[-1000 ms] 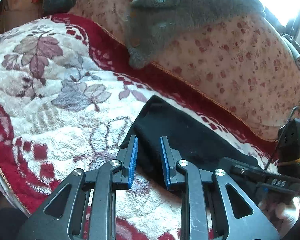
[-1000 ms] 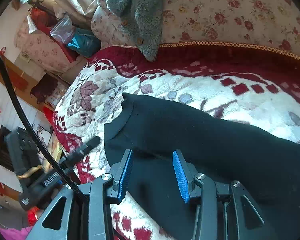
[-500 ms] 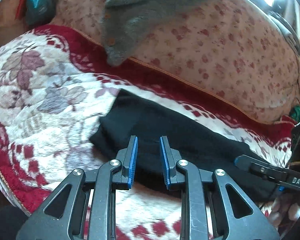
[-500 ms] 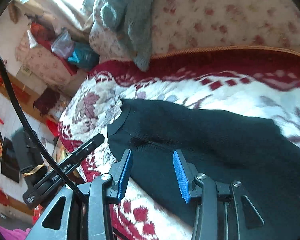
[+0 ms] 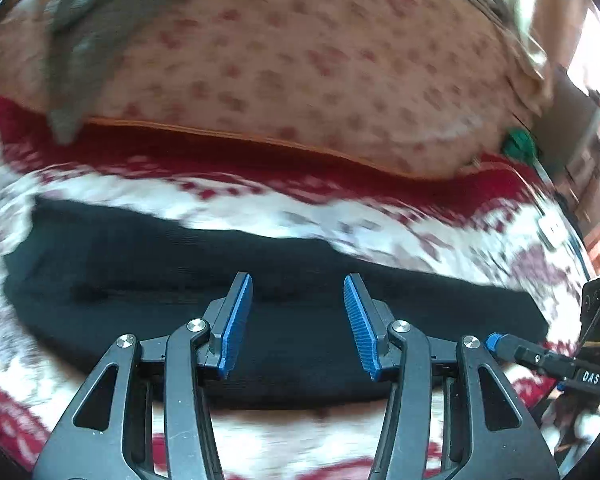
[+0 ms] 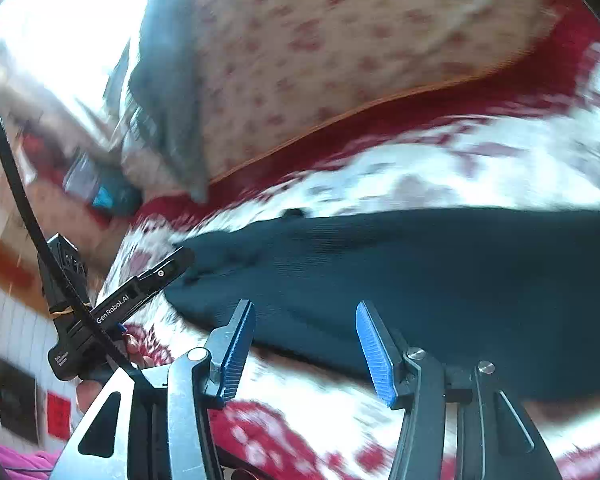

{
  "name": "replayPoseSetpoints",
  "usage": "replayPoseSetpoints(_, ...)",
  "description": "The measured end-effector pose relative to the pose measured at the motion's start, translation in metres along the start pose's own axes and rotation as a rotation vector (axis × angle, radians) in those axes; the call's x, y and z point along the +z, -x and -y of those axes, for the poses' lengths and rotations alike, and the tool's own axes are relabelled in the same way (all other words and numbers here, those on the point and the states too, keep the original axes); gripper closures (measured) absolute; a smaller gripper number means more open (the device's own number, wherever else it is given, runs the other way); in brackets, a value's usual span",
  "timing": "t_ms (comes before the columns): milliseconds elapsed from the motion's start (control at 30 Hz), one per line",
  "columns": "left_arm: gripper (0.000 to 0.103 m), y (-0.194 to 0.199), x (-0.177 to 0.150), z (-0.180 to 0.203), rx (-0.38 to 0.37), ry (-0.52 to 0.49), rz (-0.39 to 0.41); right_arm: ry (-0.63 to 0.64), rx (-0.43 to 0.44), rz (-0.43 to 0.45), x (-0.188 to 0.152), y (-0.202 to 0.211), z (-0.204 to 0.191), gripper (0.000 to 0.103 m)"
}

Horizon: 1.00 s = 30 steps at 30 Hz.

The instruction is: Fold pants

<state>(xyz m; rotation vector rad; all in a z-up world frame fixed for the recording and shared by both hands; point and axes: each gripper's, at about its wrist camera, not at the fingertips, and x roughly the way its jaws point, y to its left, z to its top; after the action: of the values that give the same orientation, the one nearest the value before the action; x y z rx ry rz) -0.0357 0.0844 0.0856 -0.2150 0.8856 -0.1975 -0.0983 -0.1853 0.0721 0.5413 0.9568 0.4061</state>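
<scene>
pants (image 5: 276, 312) lie flat as one long dark band across the red-and-white floral blanket (image 5: 340, 232), running side to side in front of the flowered backrest cushion (image 5: 300, 80), so they look already doubled lengthwise. step in hand, as i judge it: lining up for the next fold, end over end, nothing gripped yet. left gripper (image 5: 298, 324) hangs over the near-middle of the band, pointing forward and down at the cloth, jaws moderately wide with only dark fabric showing in the gap, nothing held. right gripper (image 6: 306, 346) sits at the near hem further along, jaws wide and empty, left pad over the blanket edge and right pad over the cloth; cannot tell if the pads touch the fabric. in the right wrist view the other tool (image 6: 140, 292) shows at the left end of the pants (image 6: 420, 280), tip just beside the corner. both views are blurred, so fine creases are unreadable. next move likely calls for each gripper to close on one end's corners, pinching all layers, then carry that end over to the other. risk: catching only the top layer, or snagging the plush blanket too. grey fleece garment (image 6: 168, 92) is draped on the cushion, well apart from the work.
</scene>
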Motion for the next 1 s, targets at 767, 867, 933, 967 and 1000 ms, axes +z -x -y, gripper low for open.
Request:
replayPoseSetpoints(767, 0.056, -0.134, 0.019, 0.209, -0.459, -0.389, -0.35, -0.486, -0.105, 0.27, -0.039, 0.114, 0.174, 0.041)
replayPoseSetpoints(867, 0.056, -0.144, 0.019, 0.225, -0.476, -0.442, -0.391, -0.5, -0.063, 0.325, -0.039, 0.113, 0.178, 0.046)
replayPoseSetpoints(933, 0.056, -0.152, 0.018, 0.238, -0.49, -0.474, -0.415, -0.47, -0.04, 0.362, -0.04, 0.113, 0.181, 0.06)
replayPoseSetpoints(967, 0.056, -0.157, 0.017, 0.246, -0.502, -0.495, -0.435, -0.466, -0.034, 0.367, -0.042, 0.114, 0.186, 0.067)
replayPoseSetpoints(1000, 0.056, -0.161, 0.016, 0.252, -0.508, -0.508, -0.45, -0.473, -0.024, 0.374, -0.044, 0.113, 0.189, 0.072)
